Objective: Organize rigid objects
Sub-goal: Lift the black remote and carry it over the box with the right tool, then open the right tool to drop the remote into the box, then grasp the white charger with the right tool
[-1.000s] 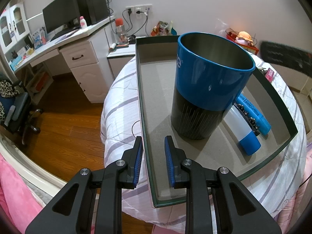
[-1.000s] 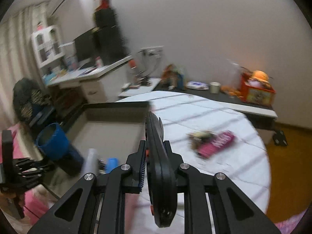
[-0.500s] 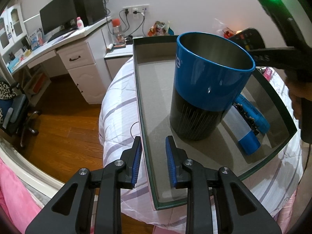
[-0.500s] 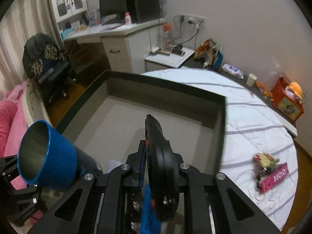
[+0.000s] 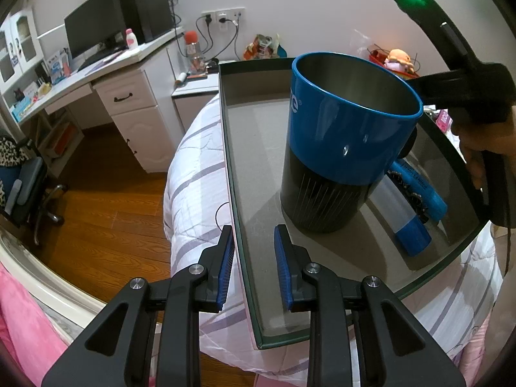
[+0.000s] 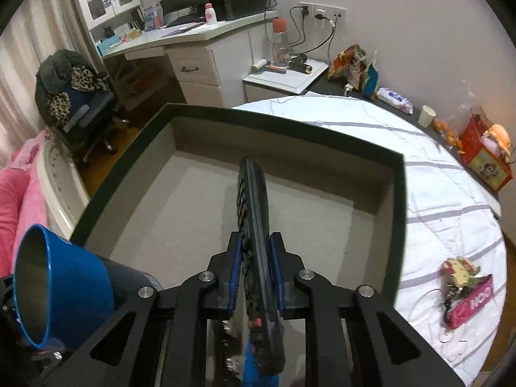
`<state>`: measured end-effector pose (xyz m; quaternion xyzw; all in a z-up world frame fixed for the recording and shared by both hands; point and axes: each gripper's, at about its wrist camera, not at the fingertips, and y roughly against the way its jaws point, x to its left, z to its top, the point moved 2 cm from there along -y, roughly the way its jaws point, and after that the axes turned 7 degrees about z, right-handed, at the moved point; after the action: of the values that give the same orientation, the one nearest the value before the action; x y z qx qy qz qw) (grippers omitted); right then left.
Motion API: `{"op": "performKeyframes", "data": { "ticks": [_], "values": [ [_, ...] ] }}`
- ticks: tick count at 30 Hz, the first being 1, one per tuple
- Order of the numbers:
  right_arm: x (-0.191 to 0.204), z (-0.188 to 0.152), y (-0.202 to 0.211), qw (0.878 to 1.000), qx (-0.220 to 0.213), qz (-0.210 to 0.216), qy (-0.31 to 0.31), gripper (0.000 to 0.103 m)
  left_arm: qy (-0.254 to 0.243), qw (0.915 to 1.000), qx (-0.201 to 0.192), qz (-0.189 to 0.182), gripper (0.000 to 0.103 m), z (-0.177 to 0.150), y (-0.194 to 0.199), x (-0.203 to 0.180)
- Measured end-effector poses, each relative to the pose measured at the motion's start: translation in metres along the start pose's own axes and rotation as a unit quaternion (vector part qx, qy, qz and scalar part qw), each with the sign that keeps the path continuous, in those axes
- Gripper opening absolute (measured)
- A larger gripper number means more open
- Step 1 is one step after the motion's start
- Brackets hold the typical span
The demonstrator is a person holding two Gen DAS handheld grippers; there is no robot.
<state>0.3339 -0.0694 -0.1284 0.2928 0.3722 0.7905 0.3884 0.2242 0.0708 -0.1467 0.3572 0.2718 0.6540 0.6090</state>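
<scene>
Now the right gripper (image 6: 254, 271) squeezes a black remote control (image 6: 254, 213) on its edge above the gray tray (image 6: 400, 225). The left gripper (image 5: 253, 254) sits a little open around the tray's near rim, beside the blue cup (image 5: 342, 148).

Round bed (image 6: 451, 213) in striped white quilt, bearing dark-rimmed box (image 6: 400, 213) and pink packet (image 6: 471, 303)

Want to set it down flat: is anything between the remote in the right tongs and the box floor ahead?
Nothing visible: the remote in the right tongs hangs over bare box floor; the blue cup stands off to the left.
</scene>
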Motion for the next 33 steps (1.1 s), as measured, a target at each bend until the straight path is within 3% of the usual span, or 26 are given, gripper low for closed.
{"op": "performKeyframes", "data": {
  "ticks": [5, 9, 13, 18, 22, 25, 27, 33],
  "values": [
    [-0.008, -0.010, 0.008, 1.000, -0.016, -0.001, -0.013, 0.025, 0.001, 1.0000, 0.001, 0.000, 0.024, 0.000, 0.000, 0.000],
    [-0.009, -0.021, 0.029, 0.999, -0.039, -0.008, -0.015, 0.041, 0.002, 1.0000, 0.002, 0.002, 0.024, 0.000, 0.000, -0.001],
    [-0.010, -0.031, 0.063, 0.997, -0.071, -0.008, -0.012, 0.043, 0.004, 1.0000, 0.002, 0.002, 0.024, -0.001, 0.001, -0.001],
    [-0.021, -0.056, 0.116, 0.991, -0.125, -0.041, -0.023, 0.057, 0.006, 1.0000, 0.003, 0.005, 0.024, -0.002, 0.002, -0.002],
    [-0.040, -0.087, 0.148, 0.985, -0.148, -0.082, -0.044, 0.060, 0.006, 0.9999, 0.004, 0.008, 0.024, -0.002, 0.002, -0.003],
    [-0.056, -0.108, 0.150, 0.983, -0.133, -0.118, -0.055, 0.068, 0.007, 0.9999, 0.004, 0.009, 0.024, -0.003, 0.003, -0.003],
    [-0.063, -0.119, 0.143, 0.983, -0.116, -0.127, -0.057, 0.068, 0.008, 0.9999, 0.005, 0.010, 0.024, -0.003, 0.003, -0.003],
    [-0.075, -0.143, 0.108, 0.988, -0.090, -0.102, -0.076, 0.068, 0.009, 0.9999, 0.006, 0.013, 0.024, -0.002, 0.004, -0.002]
  ]
}}
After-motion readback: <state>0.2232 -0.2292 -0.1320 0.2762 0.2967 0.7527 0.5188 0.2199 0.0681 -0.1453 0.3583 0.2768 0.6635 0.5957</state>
